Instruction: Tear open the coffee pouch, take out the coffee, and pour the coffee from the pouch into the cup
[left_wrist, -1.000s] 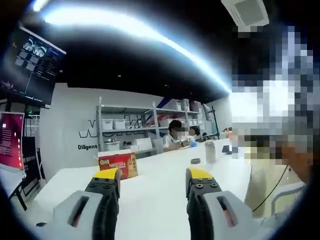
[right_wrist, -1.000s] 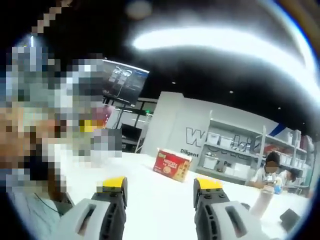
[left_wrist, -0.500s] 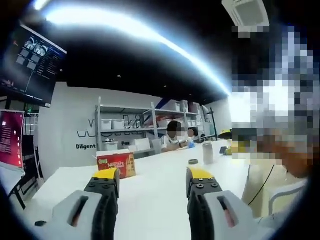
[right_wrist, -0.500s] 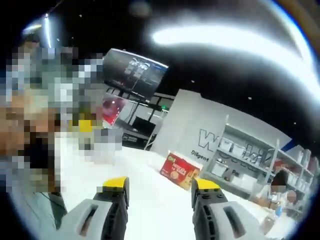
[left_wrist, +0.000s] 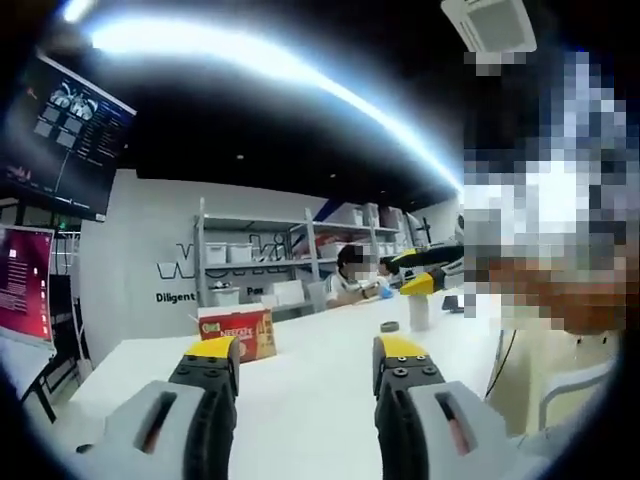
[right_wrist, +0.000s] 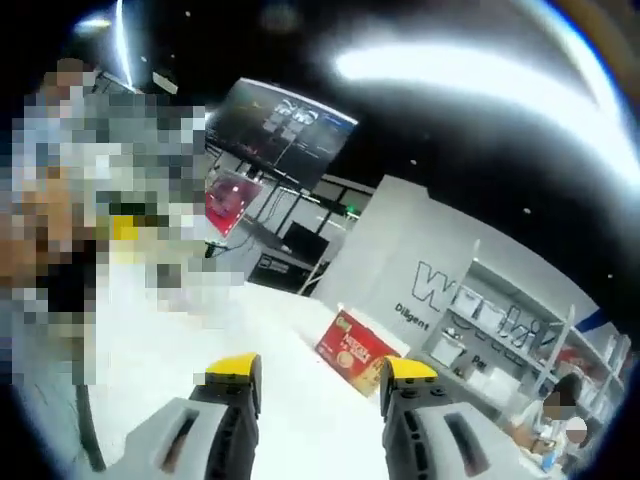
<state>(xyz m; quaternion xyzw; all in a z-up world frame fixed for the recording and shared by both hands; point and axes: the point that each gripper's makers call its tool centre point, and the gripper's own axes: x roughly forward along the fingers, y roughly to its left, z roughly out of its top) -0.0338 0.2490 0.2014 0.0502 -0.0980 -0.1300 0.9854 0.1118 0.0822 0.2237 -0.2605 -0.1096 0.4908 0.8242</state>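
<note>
Coffee box, red printed cardboard (left_wrist: 237, 332), sits untouched on the long white surface (left_wrist: 320, 380), a pale cylindrical cup (left_wrist: 419, 311) well apart. Left claw (left_wrist: 306, 362) and right claw (right_wrist: 316, 378) hover released, empty. No pouch torn; every step remains.

My left gripper (left_wrist: 306, 352) looks like moulded plastic: matt grey bodies, black ribbed jaws and glossy yellow tips. My right gripper (right_wrist: 320, 368) has the same finish. The table (left_wrist: 300, 375) is a smooth white top with a soft sheen. The red coffee box (left_wrist: 238, 331) looks like printed cardboard, slightly glossy. The shelving (left_wrist: 260, 255) looks like pale painted metal. The cup (left_wrist: 418, 310) is smooth and pale; its material is unclear.
</note>
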